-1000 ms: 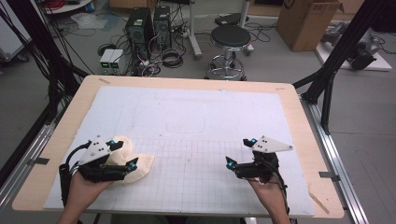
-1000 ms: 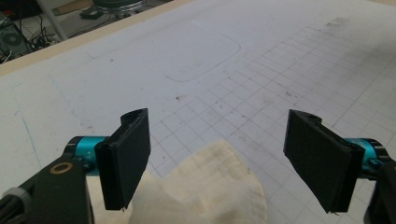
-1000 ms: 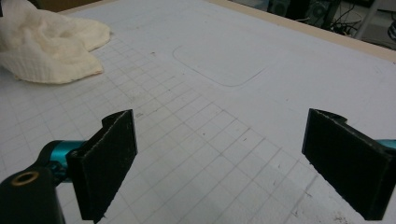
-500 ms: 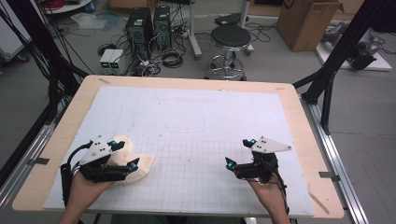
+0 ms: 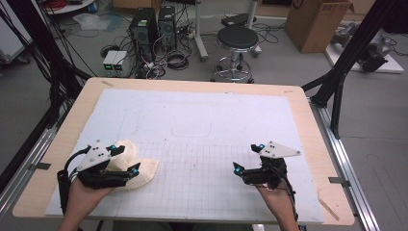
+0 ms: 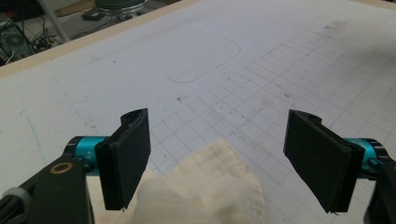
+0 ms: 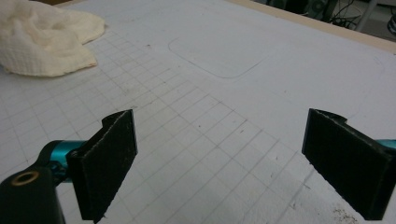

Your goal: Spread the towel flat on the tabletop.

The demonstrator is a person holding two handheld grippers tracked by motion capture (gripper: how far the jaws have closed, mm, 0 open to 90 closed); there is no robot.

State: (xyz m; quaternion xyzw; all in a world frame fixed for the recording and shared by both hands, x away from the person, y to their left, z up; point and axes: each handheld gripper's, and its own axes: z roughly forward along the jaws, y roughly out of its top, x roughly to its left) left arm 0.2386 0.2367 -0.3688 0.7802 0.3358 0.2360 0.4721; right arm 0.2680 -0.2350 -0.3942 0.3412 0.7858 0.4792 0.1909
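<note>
A crumpled cream waffle-weave cloth (image 5: 144, 169) lies on the white gridded mat (image 5: 202, 139) near the front left. My left gripper (image 5: 124, 159) hovers right over it, open. In the left gripper view the cloth (image 6: 205, 186) bulges up between the two wide-spread pads (image 6: 128, 158) without being pinched. My right gripper (image 5: 248, 157) is open at the front right, low over bare mat, with nothing between its jaws. In the right gripper view the cloth (image 7: 46, 37) sits far off at the top left, well away from the right gripper (image 7: 219, 154).
A faint rounded-rectangle outline (image 5: 191, 127) is drawn at the mat's middle. The mat lies on a wooden table (image 5: 308, 120) with metal rails along its sides. Beyond the far edge stand a stool (image 5: 238, 41), computer towers and cables on the floor.
</note>
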